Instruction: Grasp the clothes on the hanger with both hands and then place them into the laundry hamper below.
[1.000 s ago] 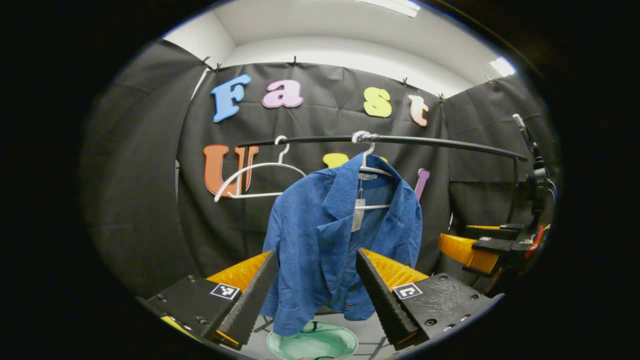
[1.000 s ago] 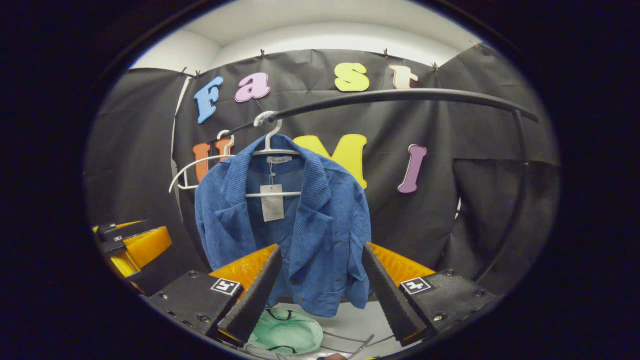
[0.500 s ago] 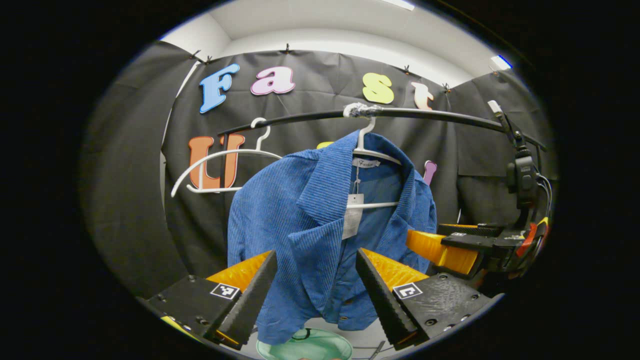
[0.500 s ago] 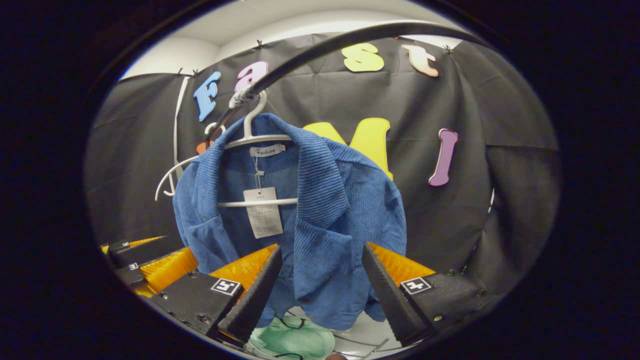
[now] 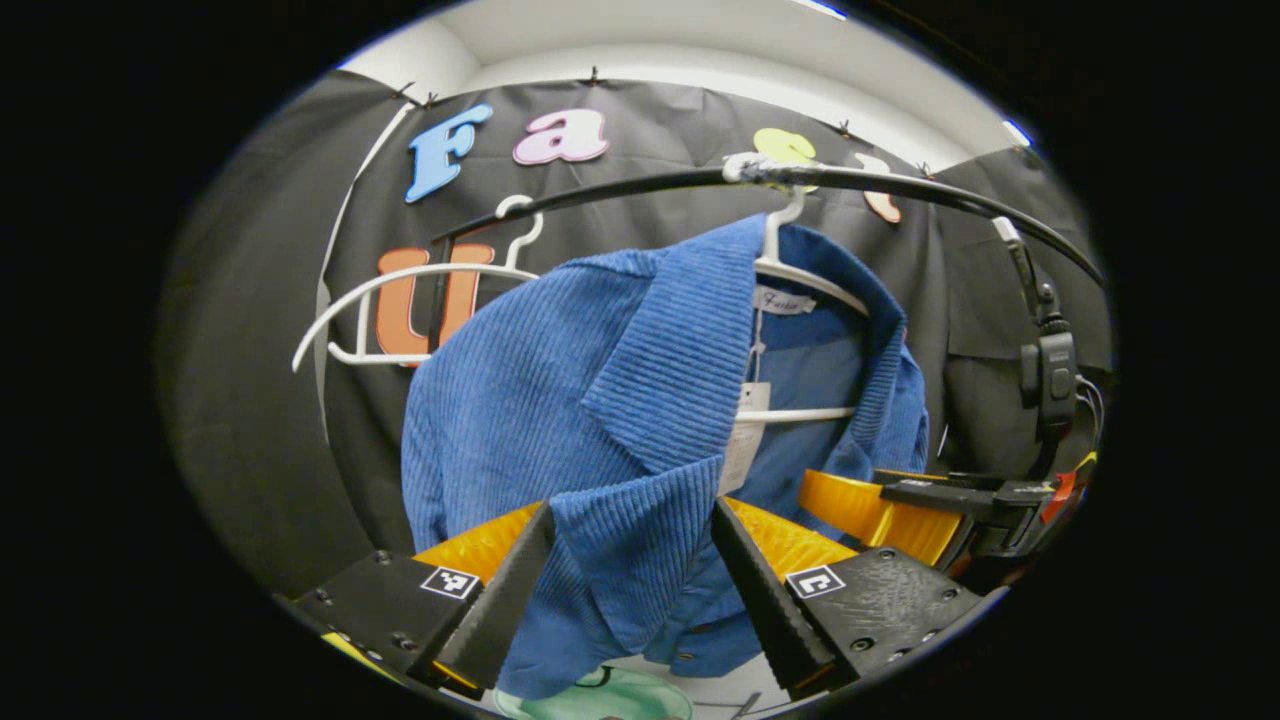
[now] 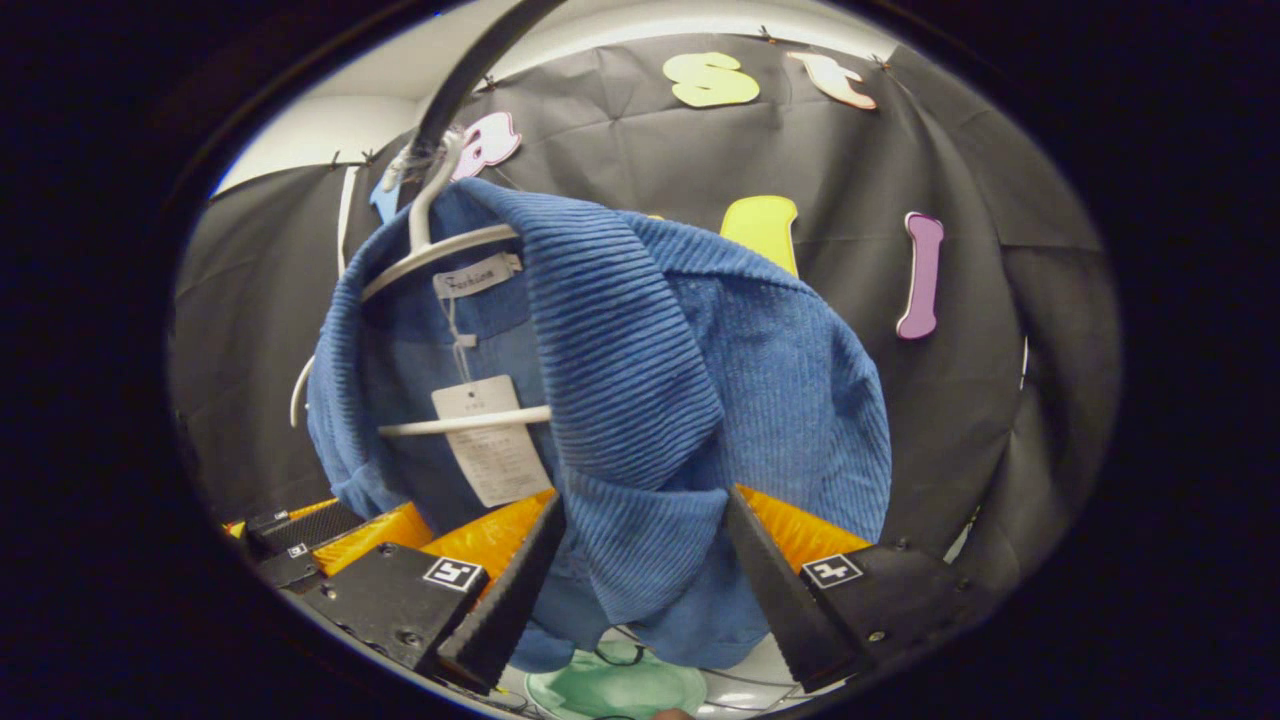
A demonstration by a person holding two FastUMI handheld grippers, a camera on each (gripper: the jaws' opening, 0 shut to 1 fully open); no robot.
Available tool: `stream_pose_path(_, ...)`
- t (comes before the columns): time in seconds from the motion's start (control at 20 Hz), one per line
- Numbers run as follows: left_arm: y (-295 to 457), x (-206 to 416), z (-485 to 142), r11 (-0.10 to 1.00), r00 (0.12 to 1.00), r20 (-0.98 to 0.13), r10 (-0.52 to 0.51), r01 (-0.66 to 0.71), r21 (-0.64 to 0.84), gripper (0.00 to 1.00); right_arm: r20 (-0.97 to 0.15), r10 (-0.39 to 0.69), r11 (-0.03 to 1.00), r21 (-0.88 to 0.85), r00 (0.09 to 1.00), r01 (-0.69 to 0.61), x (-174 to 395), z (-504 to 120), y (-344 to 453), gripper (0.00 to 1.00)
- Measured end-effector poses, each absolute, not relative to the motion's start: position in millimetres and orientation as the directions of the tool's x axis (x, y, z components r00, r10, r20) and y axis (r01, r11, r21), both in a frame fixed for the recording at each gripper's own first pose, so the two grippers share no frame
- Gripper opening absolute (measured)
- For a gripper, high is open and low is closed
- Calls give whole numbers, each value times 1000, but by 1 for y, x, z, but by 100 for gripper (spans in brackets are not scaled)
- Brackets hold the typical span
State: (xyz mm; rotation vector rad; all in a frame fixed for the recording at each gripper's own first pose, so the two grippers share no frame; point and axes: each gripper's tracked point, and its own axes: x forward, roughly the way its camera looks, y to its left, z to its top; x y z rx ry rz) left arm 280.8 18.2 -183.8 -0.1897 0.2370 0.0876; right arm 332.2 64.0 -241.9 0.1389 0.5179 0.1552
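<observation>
Left claw [image 5: 630,570] gapes wide, blue jacket [image 5: 560,400] lapel hanging between its fingers, unpinched; right claw [image 6: 640,570] likewise spread around the other lapel; green hamper [image 6: 615,690] sits below both.

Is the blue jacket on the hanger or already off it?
On. The blue jacket hangs from the white hanger, whose hook sits on the black rail.

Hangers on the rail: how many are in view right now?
2. One hanger carries the blue jacket, hooked on the black rail. An empty hanger hangs farther along, left of the jacket in the left gripper view. The jacket may hide others.
</observation>
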Motion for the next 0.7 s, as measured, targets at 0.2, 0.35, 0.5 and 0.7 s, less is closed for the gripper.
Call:
stream_pose_path(0.2, 24, 295, -187, 965, 962, -258, 87, -146, -219, 95, -472, 189, 973, 206, 861, -101, 343, -244, 52, 98)
stream_pose_path(0.35, 32, 301, -189, 958, 958, -263, 114, -175, -225, 74, -468, 196, 968, 232, 862, -95, 342, -246, 43, 78)
stream_pose_path(0.5, 45, 296, -180, 950, 952, -252, 174, -230, -213, 37, -436, 223, 955, 278, 872, -105, 345, -241, 29, 51)
stream_pose_path(0.7, 54, 291, -166, 930, 960, -232, 155, -221, -293, 8, -355, 246, 931, 346, 902, -117, 345, -218, 2, 17)
